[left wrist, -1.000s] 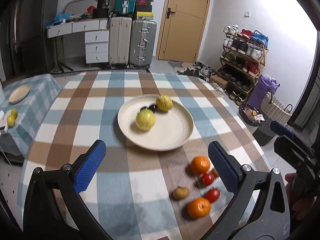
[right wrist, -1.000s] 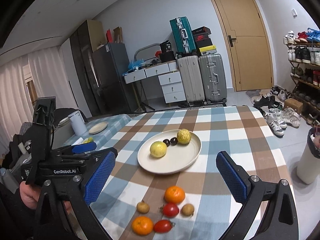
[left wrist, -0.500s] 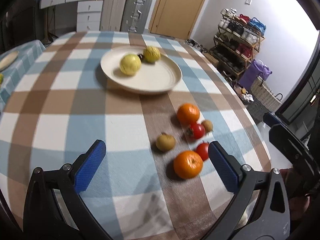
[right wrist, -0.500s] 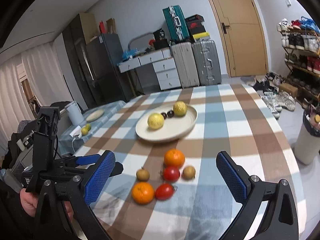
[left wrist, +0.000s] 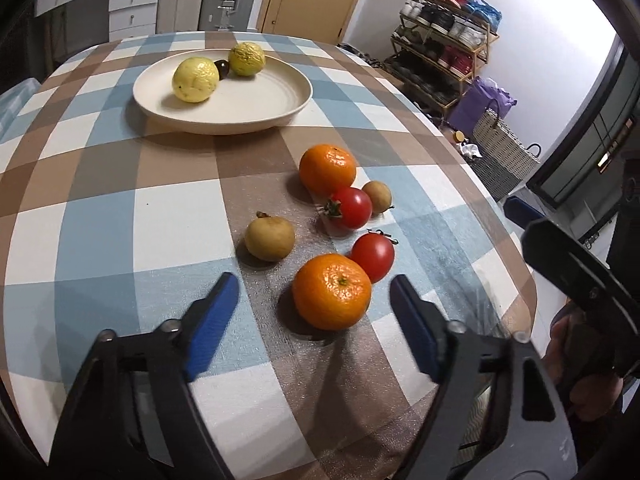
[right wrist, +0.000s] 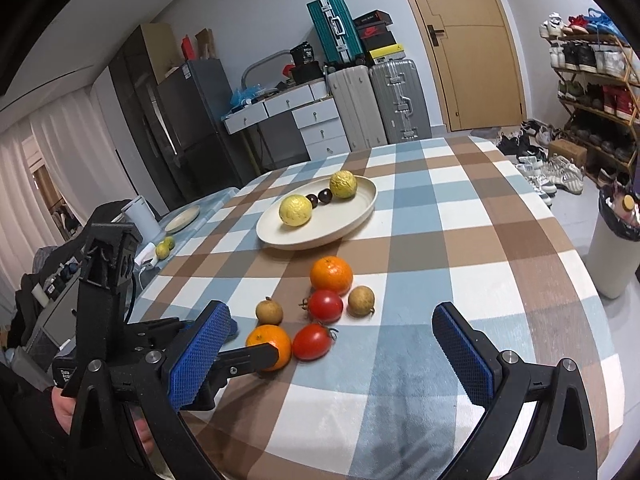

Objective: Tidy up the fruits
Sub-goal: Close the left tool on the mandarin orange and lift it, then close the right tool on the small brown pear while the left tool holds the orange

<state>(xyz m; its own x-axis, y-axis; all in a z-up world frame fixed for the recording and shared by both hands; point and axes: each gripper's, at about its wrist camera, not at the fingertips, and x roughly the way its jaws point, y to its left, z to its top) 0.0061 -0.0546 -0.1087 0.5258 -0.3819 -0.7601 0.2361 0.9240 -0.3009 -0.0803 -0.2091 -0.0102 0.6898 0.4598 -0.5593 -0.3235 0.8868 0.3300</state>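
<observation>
Loose fruit lies on the checked tablecloth: a near orange [left wrist: 331,291], a far orange [left wrist: 327,169], two tomatoes [left wrist: 351,207] [left wrist: 373,256] and two small brown fruits [left wrist: 269,238] [left wrist: 377,197]. Behind them a cream plate [left wrist: 280,92] holds two yellow fruits [left wrist: 192,80] and small dark ones [right wrist: 325,195]. My left gripper [left wrist: 314,286] hangs low over the near orange [right wrist: 276,340], its jaws closing with the orange between the tips, pads clear of it. My right gripper [right wrist: 331,314] stands open just before the fruit group, nothing between its pads.
The table's rounded edge [left wrist: 516,280] drops off close to the right of the fruit. A white bin [right wrist: 616,248], a woven basket [left wrist: 504,148] and a shoe rack [right wrist: 592,92] stand beyond it. A low side table [right wrist: 182,214] with a small plate is at the left.
Both grippers have come down and forward toward the loose fruit. The left jaws have narrowed from wide open to either side of the near orange. No fruit has moved.
</observation>
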